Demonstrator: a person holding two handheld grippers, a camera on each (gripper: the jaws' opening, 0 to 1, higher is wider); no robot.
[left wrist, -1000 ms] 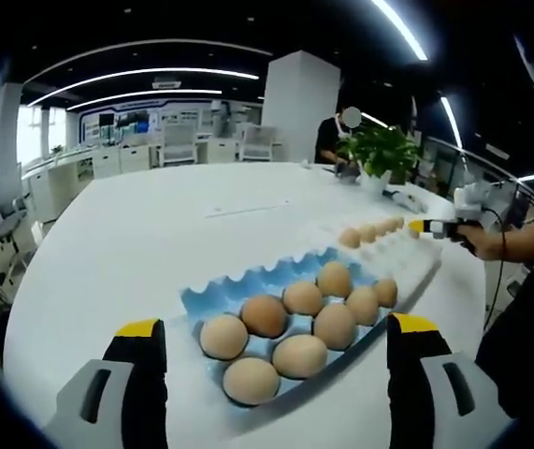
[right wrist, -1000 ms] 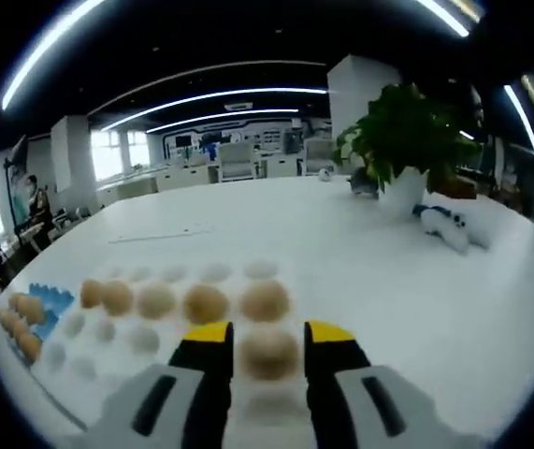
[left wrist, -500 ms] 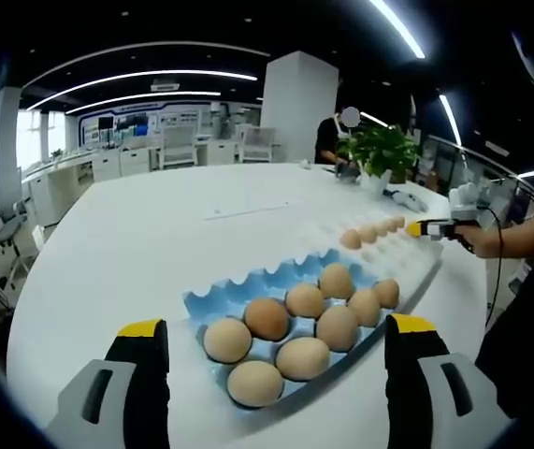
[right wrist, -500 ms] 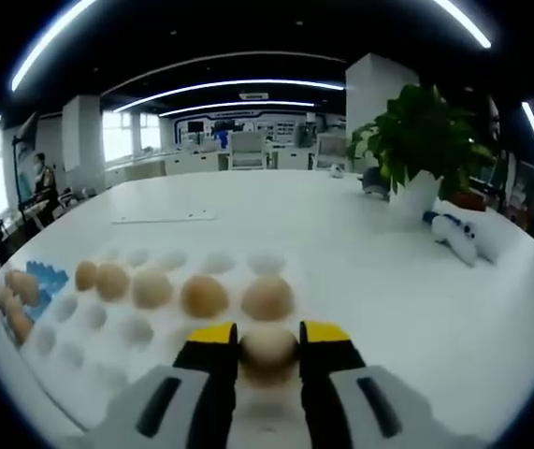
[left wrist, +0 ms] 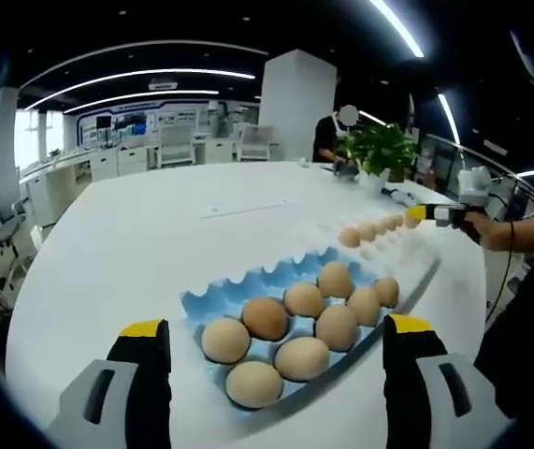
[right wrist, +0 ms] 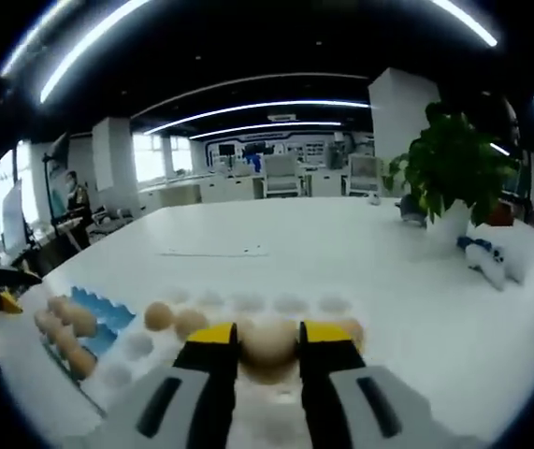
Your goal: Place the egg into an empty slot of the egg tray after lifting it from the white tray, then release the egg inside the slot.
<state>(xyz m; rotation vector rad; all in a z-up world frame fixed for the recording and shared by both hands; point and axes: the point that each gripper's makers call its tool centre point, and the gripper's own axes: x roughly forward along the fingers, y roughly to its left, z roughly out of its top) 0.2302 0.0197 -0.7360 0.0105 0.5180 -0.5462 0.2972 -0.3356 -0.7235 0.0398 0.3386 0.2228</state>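
Above the white tray the right tongs, clenched on the egg, have risen, so the lift is done; left tongs hang released before the egg tray.

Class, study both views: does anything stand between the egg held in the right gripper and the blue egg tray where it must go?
Nothing visible does. The right gripper holds the egg above the white tray; the blue egg tray beside it has open slots.

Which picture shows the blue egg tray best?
The left gripper view: the blue egg tray lies close, with its eggs and empty slots plain. In the right gripper view it is just a small blue edge at the left.
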